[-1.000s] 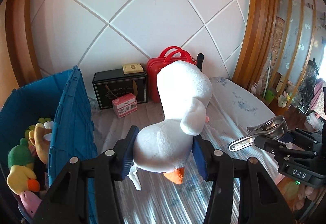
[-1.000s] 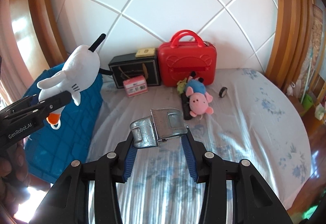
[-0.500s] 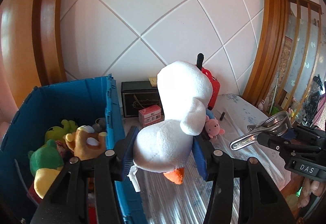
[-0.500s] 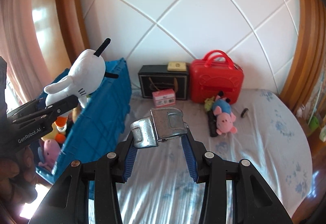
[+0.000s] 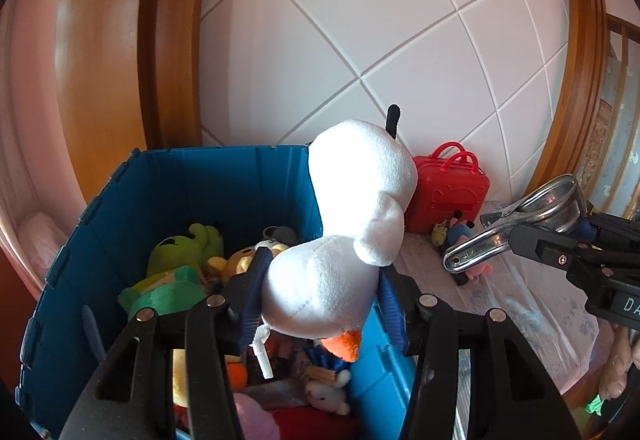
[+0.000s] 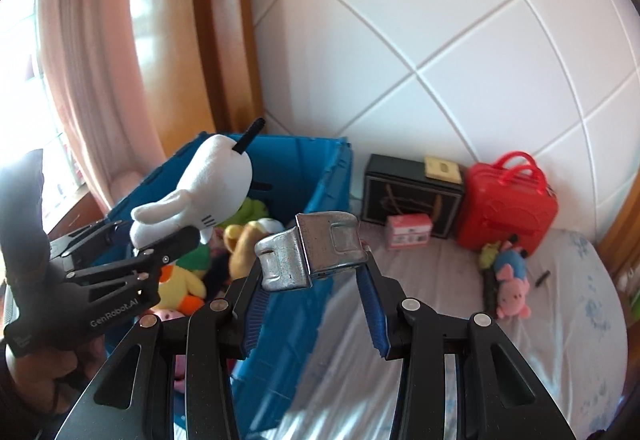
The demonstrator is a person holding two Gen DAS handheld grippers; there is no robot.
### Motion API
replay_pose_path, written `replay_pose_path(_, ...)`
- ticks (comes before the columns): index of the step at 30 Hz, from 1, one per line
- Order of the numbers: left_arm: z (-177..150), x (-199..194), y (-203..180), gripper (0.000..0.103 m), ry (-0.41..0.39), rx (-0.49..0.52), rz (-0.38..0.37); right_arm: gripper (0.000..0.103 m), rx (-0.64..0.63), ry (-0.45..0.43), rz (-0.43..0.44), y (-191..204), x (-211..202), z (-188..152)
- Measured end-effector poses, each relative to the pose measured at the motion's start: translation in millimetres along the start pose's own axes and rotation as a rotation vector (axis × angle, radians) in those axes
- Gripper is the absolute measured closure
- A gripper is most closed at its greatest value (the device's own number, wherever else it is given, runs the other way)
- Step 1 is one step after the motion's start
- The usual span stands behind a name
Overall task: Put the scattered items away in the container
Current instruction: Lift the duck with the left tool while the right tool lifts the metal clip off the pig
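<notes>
Blue bin (image 5: 224, 196) already part-filled with soft toys; white plush (image 5: 340, 260) pinched in left fingers (image 5: 250, 292), metal clip (image 6: 312, 248) in right; pig toy (image 6: 512, 280), boxes left on bed (image 6: 440, 320).

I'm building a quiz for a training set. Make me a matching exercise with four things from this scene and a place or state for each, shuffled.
Things:
1. white plush
2. metal clip
3. green plush
4. red case

Places or states:
A. lying inside the blue bin
B. held in the right gripper
C. standing on the bed by the wall
D. held in the left gripper above the bin

Pairs: 1-D, 2-B, 3-A, 4-C
</notes>
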State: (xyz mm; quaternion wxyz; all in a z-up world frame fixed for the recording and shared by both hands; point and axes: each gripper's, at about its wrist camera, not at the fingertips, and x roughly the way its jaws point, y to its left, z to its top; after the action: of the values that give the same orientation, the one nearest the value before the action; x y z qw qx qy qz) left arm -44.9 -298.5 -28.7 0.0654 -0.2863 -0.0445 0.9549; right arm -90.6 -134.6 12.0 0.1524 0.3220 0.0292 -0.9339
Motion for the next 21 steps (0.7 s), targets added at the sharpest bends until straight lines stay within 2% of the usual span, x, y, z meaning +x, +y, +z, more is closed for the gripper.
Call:
replay_pose_path(12,17,18,100,0.053,0.013,-0.08,0.133,0.061,-0.081,0.05,0.095,68,59,32)
replay_pose_path(21,34,39,142,0.053,0.051,-0.11,0.184,0.061,-0.059,0.114,0.133,83,124,64)
